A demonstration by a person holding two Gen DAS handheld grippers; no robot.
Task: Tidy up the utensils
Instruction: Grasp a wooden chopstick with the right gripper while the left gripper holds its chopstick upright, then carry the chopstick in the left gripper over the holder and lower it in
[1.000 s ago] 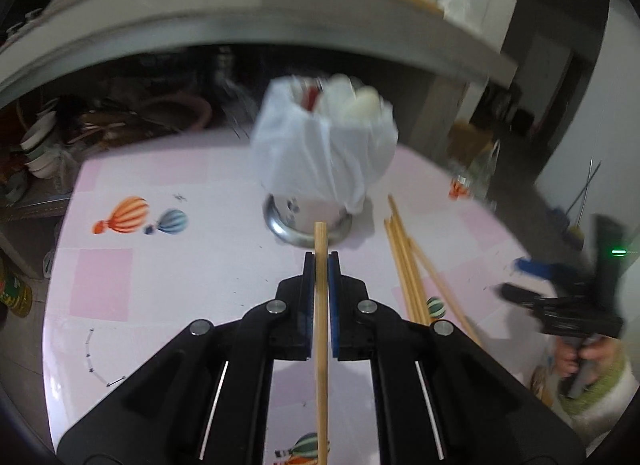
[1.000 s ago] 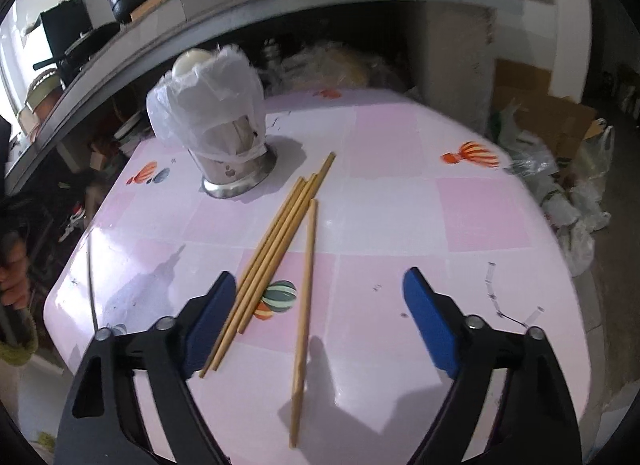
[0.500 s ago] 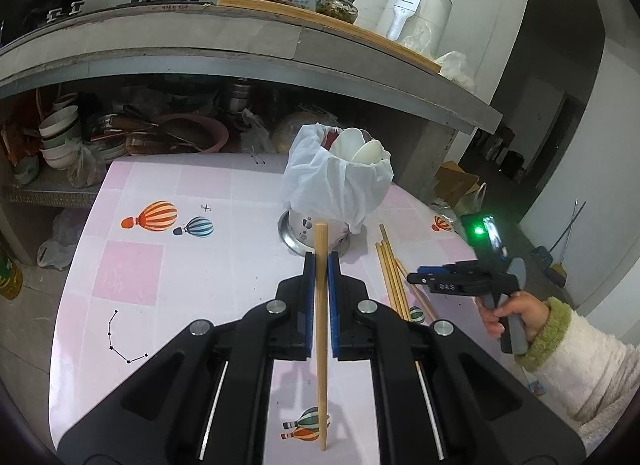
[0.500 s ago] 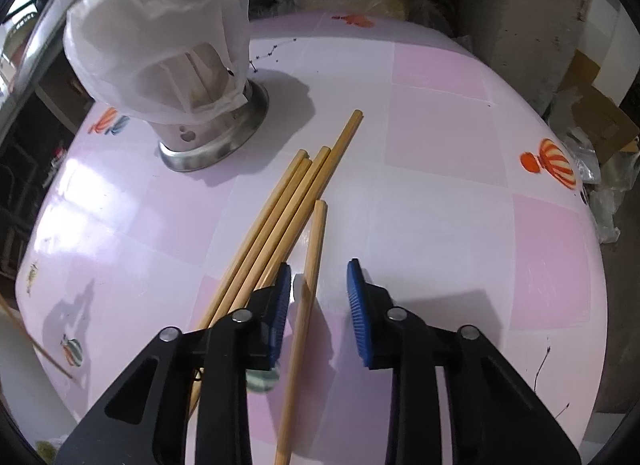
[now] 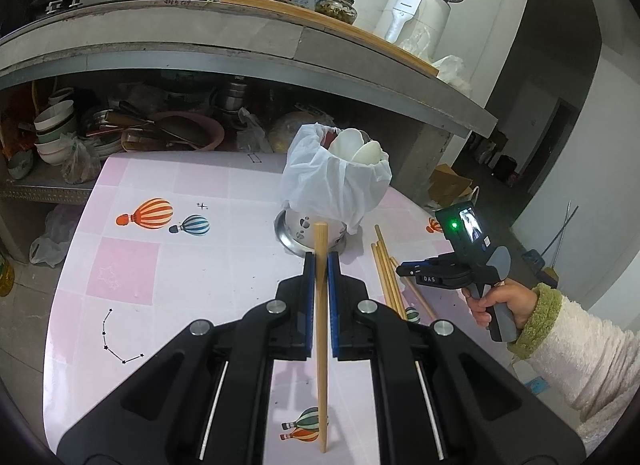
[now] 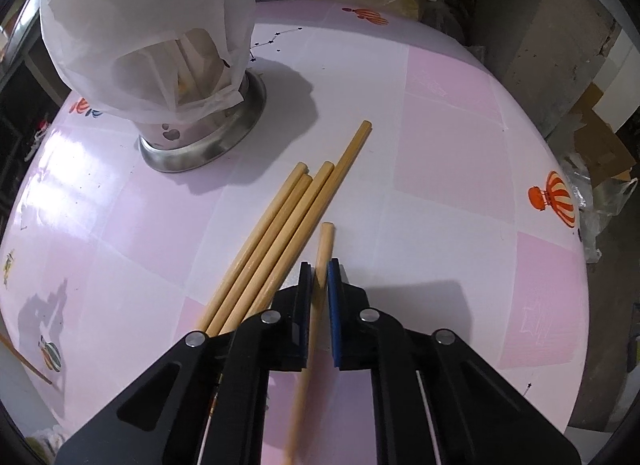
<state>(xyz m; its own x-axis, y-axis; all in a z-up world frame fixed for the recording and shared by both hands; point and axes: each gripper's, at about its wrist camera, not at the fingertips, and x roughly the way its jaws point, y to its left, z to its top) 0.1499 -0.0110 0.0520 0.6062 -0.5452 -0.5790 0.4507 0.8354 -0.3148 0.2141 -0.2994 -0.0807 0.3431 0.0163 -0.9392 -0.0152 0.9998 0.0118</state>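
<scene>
My left gripper (image 5: 319,265) grips one chopstick (image 5: 321,345) above the bench (image 5: 128,265); my right gripper (image 6: 319,277) has just closed on another chopstick (image 6: 325,241) lying there. Next, lift it toward the holder (image 6: 200,145).

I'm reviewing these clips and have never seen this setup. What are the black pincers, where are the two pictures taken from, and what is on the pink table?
No robot here: a person holds a handheld two-finger gripper in each hand, each with a camera looking along its fingers. The left gripper is clamped on one chopstick. The right gripper, whose jaws have just been closing, pinches another chopstick. Four loose chopsticks lie on the pink table near a metal holder draped with a plastic bag.
</scene>
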